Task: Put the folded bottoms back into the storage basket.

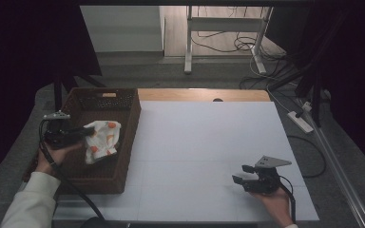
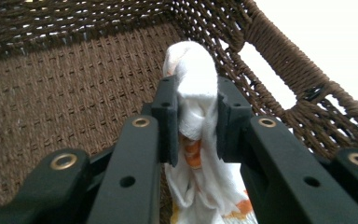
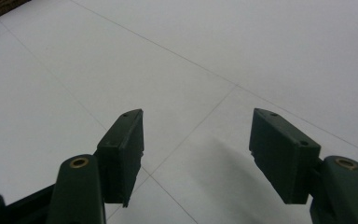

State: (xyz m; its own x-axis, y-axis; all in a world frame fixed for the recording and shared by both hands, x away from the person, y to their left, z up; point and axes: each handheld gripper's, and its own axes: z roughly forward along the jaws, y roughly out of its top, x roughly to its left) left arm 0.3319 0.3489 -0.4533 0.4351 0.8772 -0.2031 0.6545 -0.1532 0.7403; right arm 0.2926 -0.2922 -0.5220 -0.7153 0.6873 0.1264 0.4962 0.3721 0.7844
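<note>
A white cloth with orange prints [image 1: 102,140] hangs inside a brown wicker basket [image 1: 128,135] at the table's left. My left gripper [image 1: 86,132] is shut on the cloth's upper fold. In the left gripper view the cloth [image 2: 196,93] is pinched between both black jaws and drapes down over the basket's woven floor [image 2: 65,93]. My right gripper [image 1: 241,174] rests low over the white table near the front right, jaws open and apart with nothing between them; the same gap appears in the right gripper view [image 3: 196,137].
The white table top [image 1: 209,147] spreads between the basket and the right gripper. A wooden strip [image 1: 204,94] runs along the far edge. Beyond it are desk legs and cables [image 1: 237,42] on the floor, and a power strip [image 1: 300,121] at the right.
</note>
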